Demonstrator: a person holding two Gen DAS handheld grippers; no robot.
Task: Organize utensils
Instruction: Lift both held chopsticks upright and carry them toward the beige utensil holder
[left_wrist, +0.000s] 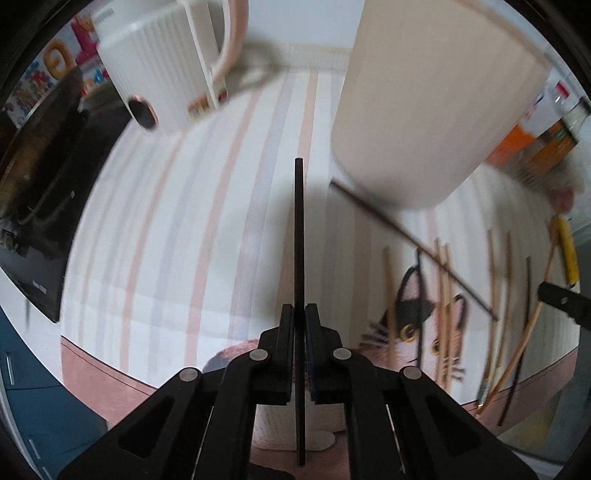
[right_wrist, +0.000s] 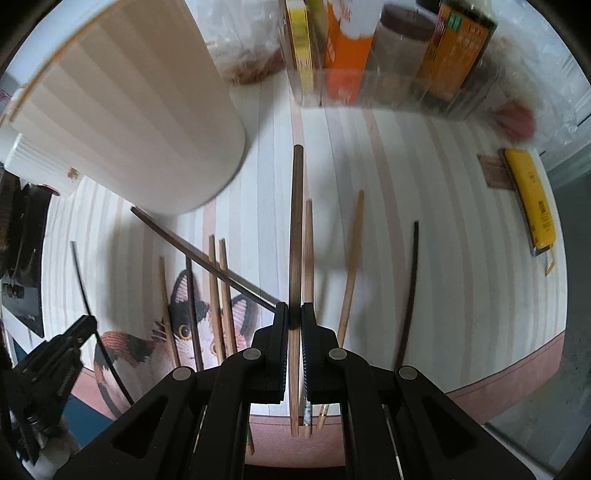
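Note:
My left gripper (left_wrist: 299, 308) is shut on a thin black chopstick (left_wrist: 299, 221), held off the striped mat (left_wrist: 184, 229). Up and to its right stands a tall beige holder (left_wrist: 424, 103). In the right wrist view my right gripper (right_wrist: 294, 308) is shut on a brown wooden chopstick (right_wrist: 296, 221), with the beige holder (right_wrist: 140, 122) to the upper left. Several loose chopsticks lie on the mat: a light one (right_wrist: 352, 258), a dark one (right_wrist: 410, 288), a slanted dark brown one (right_wrist: 203, 254) and more over the cat picture (right_wrist: 218, 295). At lower left is the left gripper (right_wrist: 88, 321) with its black chopstick (right_wrist: 85, 291).
A white ribbed jug (left_wrist: 155, 74) stands behind the mat at the left, next to a black stovetop (left_wrist: 40, 166). A clear bin of boxes and jars (right_wrist: 388, 55) sits at the back, and a yellow flat object (right_wrist: 530, 199) at the right. The mat's pink border (right_wrist: 498, 384) runs along the near edge.

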